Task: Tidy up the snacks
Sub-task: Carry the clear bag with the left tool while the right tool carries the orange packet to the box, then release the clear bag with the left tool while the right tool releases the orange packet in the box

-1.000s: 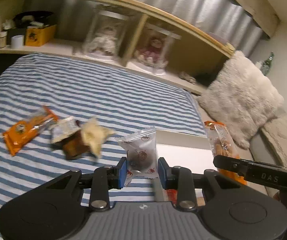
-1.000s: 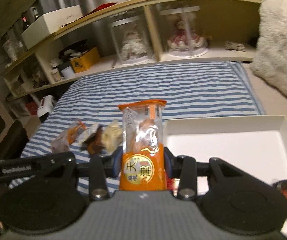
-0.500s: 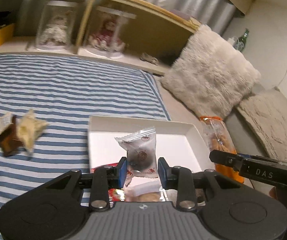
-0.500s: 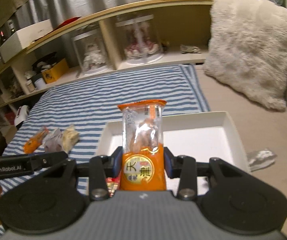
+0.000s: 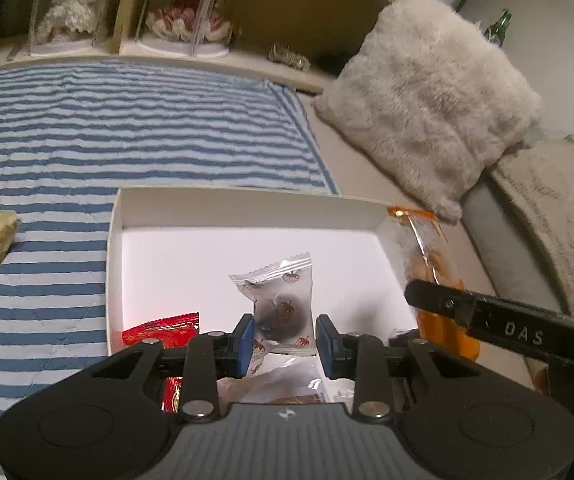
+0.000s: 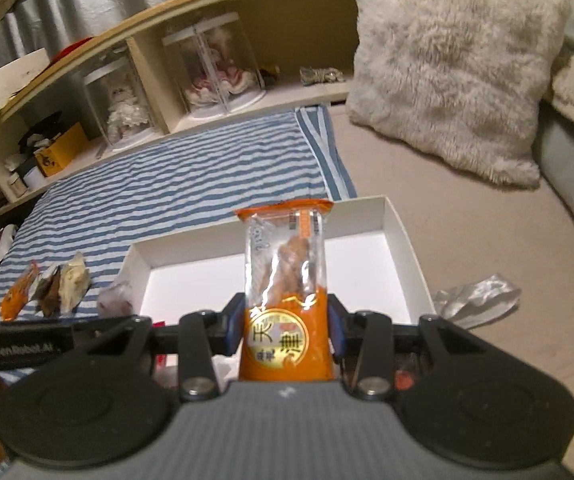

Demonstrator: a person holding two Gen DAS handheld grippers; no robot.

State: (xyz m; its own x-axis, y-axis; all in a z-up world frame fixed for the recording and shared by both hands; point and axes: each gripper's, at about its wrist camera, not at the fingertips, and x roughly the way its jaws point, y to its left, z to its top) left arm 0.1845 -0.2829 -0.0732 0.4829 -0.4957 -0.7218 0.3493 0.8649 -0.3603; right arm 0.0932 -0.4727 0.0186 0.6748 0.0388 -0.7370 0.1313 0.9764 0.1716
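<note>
Both grippers have swung from over the striped bedspread to above the white box, which one second ago sat off to the side in each view.

Nearest in the left wrist view, the left gripper has its fingers closed on a clear sachet printed with small red fruits, pinched by its lower half so the crimped top stands upright above the box floor. Beneath it, at about 7 o'clock, a red packet already lies in the white box, so the sachet probably gets dropped beside it.

In the right wrist view, the right gripper has its fingers partly closed against the orange base of an orange-and-clear snack pack, held upright over the box's near edge, likely for the same drop.

Farther out at 9 o'clock, loose snacks wait on the striped bedspread; a crumpled silver wrapper lies at 3 o'clock beside the box. Beyond, at 1 o'clock, a furry cushion leans, and the shelf with encased dolls runs across 11 to 12 o'clock.
</note>
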